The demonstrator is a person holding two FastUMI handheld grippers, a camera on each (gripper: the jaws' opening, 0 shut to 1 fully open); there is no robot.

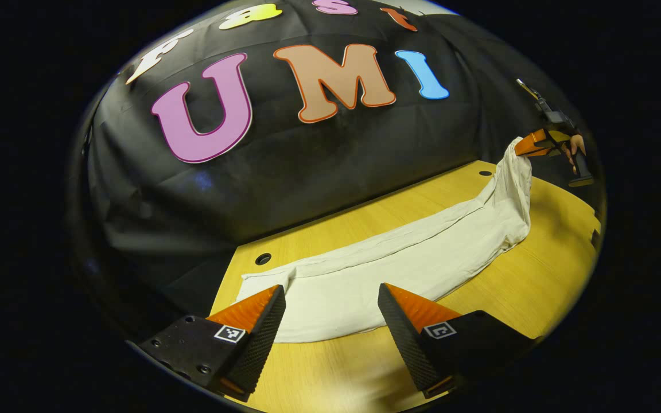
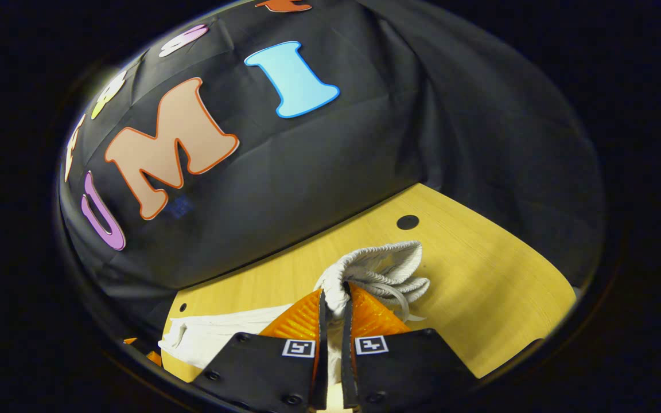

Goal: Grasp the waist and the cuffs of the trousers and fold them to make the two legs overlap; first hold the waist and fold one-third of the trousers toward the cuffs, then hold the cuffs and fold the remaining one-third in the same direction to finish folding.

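Cream trousers lie stretched along the wooden table, legs overlapped. Their cuff end rests flat just ahead of my left gripper, which is open with its fingers either side of the cloth and not touching it. At the far right the waist end rises off the table, pinched by my right gripper in a person's hand. In the right gripper view, my right gripper is shut on the bunched ribbed waistband, held above the table. The leg trails away to the left.
The booth's black cloth wall runs along the table's far edge. Round cable holes sit in the tabletop near the cuff end and near the waist end, the latter hole beyond the waistband. Bare wood lies on the near side of the trousers.
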